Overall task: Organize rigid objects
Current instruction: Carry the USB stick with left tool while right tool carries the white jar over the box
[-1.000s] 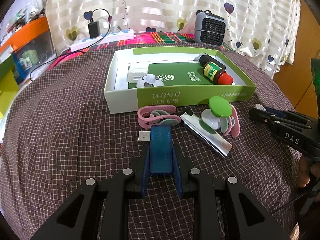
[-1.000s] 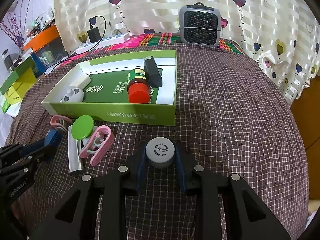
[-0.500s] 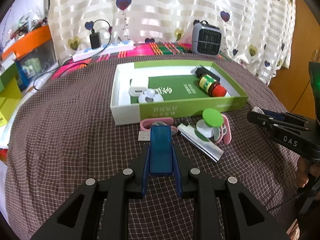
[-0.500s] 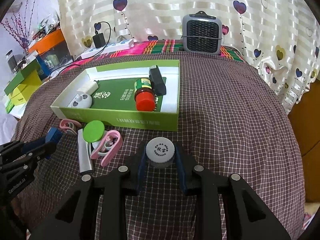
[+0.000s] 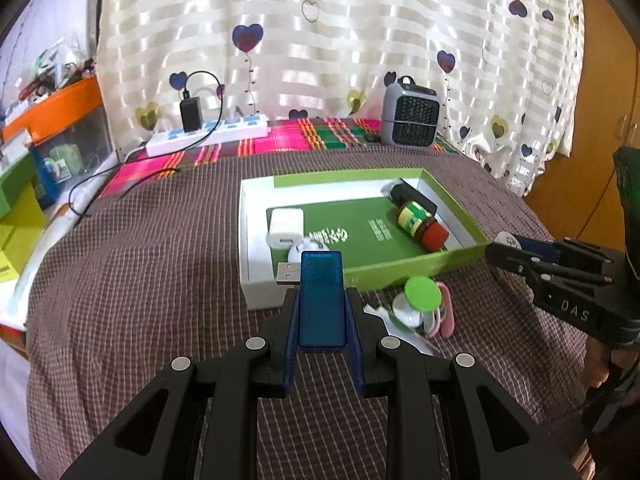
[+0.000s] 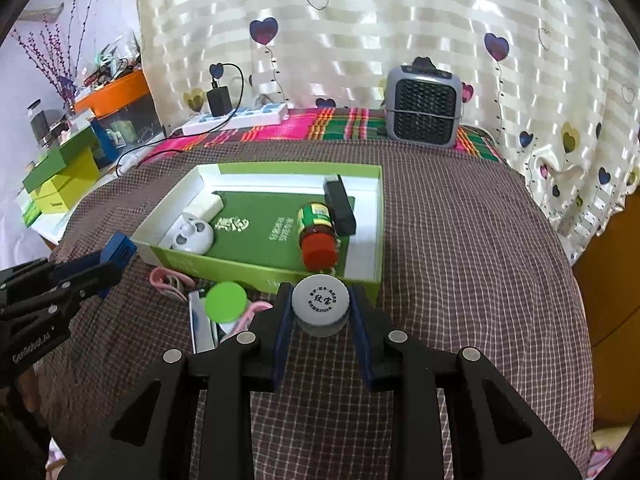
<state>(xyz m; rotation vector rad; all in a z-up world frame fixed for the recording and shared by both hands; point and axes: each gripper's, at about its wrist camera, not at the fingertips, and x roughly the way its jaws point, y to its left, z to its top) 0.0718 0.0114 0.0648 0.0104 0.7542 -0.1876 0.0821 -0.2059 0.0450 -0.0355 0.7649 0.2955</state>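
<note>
Your left gripper (image 5: 322,312) clamped the blue USB stick (image 5: 321,298), long axis pointing ahead; your right gripper (image 6: 320,312) gripped the grey-capped jar (image 6: 320,306). The green box (image 6: 260,270) lay just ahead of both, nearer the right one.

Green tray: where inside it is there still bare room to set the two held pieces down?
The open green cardboard tray has a bare middle, the dark green printed floor between the white round gadget and the red-capped brown bottle. A white strip along the far wall is also free. The left and right ends are crowded.
</note>
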